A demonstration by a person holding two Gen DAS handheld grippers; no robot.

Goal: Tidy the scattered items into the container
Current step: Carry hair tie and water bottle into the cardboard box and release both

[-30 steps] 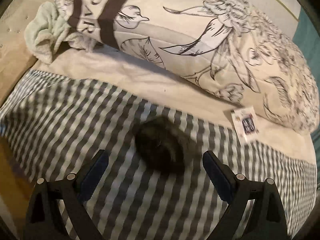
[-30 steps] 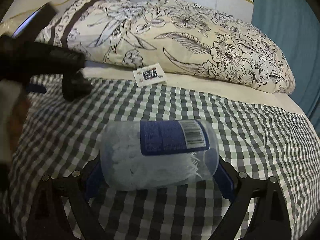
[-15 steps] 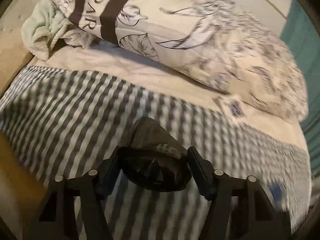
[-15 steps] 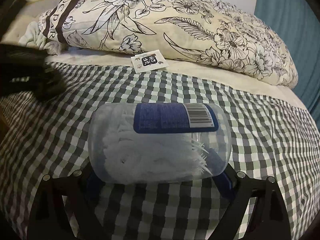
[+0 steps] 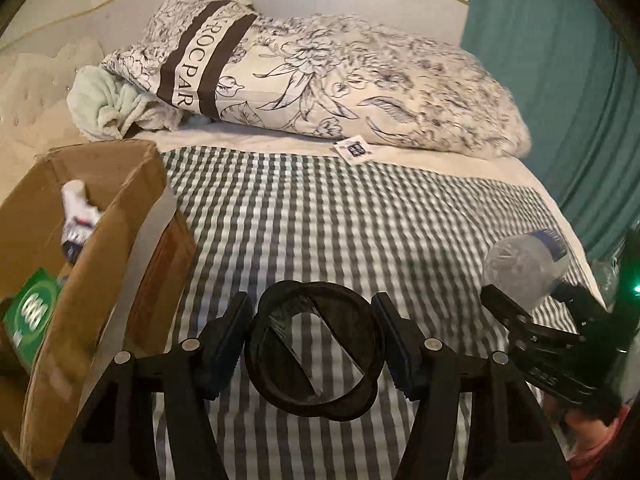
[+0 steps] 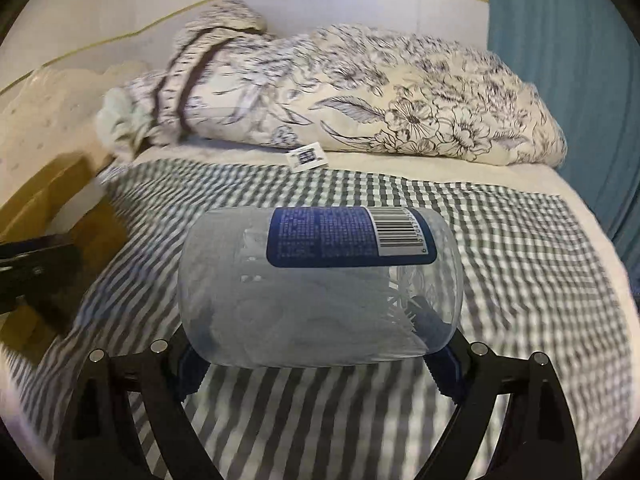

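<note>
Bed behind me now: left gripper (image 5: 316, 332) newly clamps the lid (image 5: 316, 344), right gripper (image 6: 320, 356) grips the jar (image 6: 320, 288); both lifted, box (image 5: 120, 216) next.

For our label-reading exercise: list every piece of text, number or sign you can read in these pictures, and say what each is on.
"ROCPAR": brown band on the floral pillow; any letters before it are hidden in a fold.
Barcode and digits on the blue label of the clear tub: too blurred to read.
Small card beside the pillow: print too small.
Green packet in the cardboard box: white marks, unreadable.
</note>
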